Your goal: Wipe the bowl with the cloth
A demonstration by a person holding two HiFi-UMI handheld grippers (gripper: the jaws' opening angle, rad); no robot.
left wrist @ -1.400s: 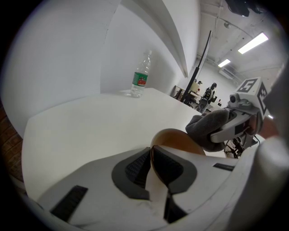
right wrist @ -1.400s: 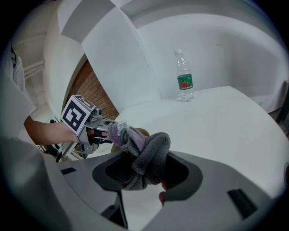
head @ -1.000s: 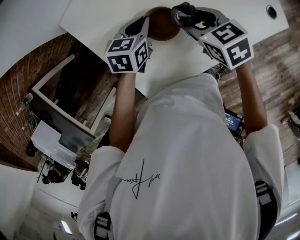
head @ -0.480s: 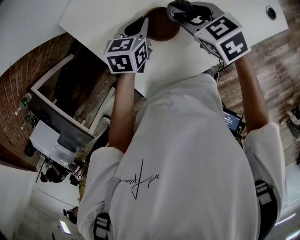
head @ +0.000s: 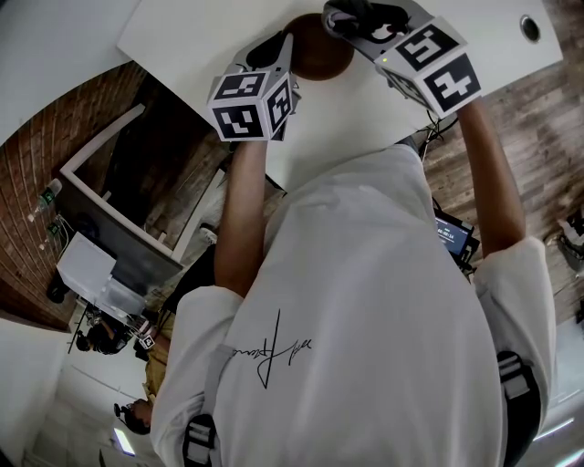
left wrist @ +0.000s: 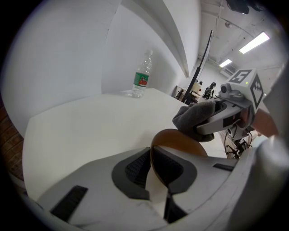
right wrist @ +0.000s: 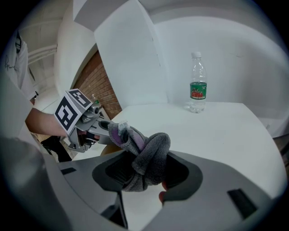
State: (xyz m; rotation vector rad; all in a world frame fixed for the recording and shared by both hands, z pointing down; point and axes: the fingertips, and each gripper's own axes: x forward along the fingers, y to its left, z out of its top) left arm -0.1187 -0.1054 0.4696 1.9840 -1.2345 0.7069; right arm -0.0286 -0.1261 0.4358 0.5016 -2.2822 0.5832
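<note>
Left gripper (head: 276,57) is pinching the wall of the brown bowl (head: 319,50). In the left gripper view the jaws of this gripper (left wrist: 153,168) stand one on each side of the thin rim, pressed onto it, so the bowl (left wrist: 180,140) sits just past them above the white table (left wrist: 81,131). I cannot tell whether its base rests on the tabletop. To the right, the right gripper (head: 351,18) is clamped on a bunched grey cloth (right wrist: 146,158), and the wad of cloth (left wrist: 196,119) bulges out beyond the jaws and lies against the bowl's far upper edge. The step in hand looks like the wiping itself, with one side steadying and the other rubbing. To do it well, the left grip should hold firm and quiet on the wall while the right sweeps the cloth along the curve. Pressure should be light and fall toward the pinch rather than away from it, so the rim does not slide out of the pads. Only the soft wad should meet the bowl, never the hard jaw tips. Short, overlapping strokes would cover the surface evenly. A water bottle (right wrist: 197,83) stands well apart at the back of the table and should not get in the way.
</note>
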